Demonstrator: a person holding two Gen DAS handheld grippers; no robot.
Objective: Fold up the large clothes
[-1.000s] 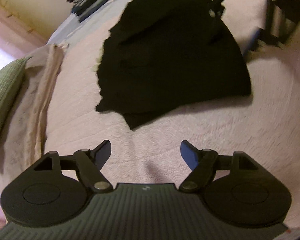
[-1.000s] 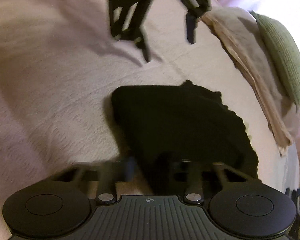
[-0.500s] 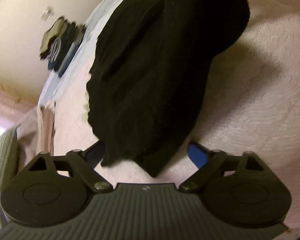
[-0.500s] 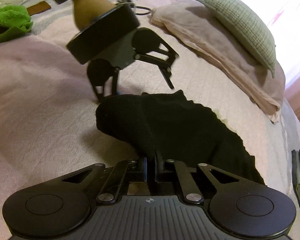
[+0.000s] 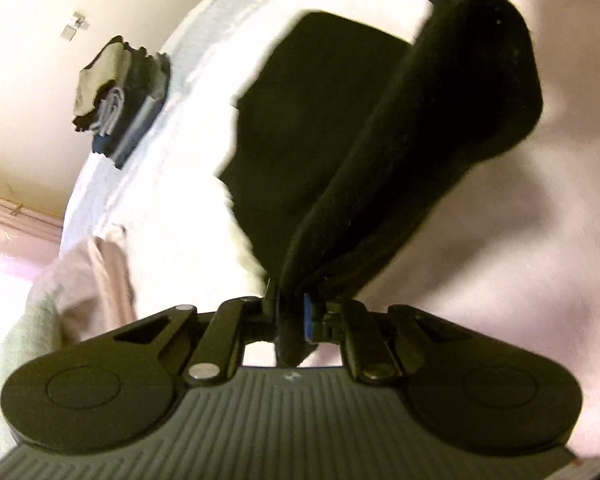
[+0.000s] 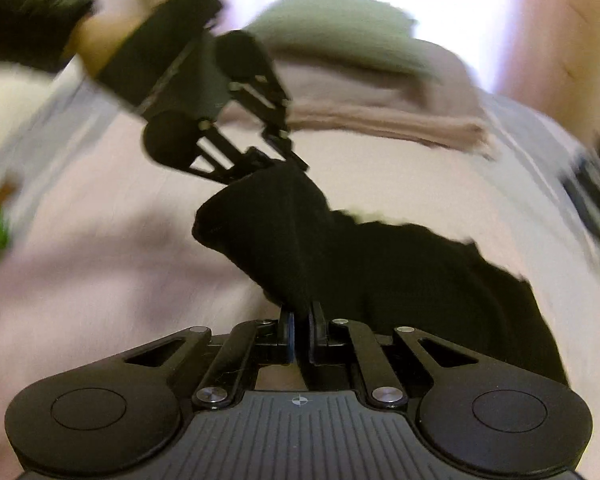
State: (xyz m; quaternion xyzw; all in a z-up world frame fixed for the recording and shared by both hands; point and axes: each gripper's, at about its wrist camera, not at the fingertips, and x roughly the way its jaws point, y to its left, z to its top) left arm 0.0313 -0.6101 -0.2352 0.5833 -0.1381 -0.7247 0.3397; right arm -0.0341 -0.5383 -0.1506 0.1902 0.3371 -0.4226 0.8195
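A large black knitted garment (image 5: 328, 128) lies partly on a pale pink quilted bedspread (image 5: 520, 240), its near edge drawn up into a thick taut fold. The left gripper (image 5: 290, 312) is closing, its pads already pinching one end of that fold; the right gripper (image 6: 300, 330) is clenched on the other. No writing is legible. A second ago the garment lay flat and the left jaws stood wide apart. A stack of folded dark clothes (image 5: 120, 92) sits at the bed's far edge.
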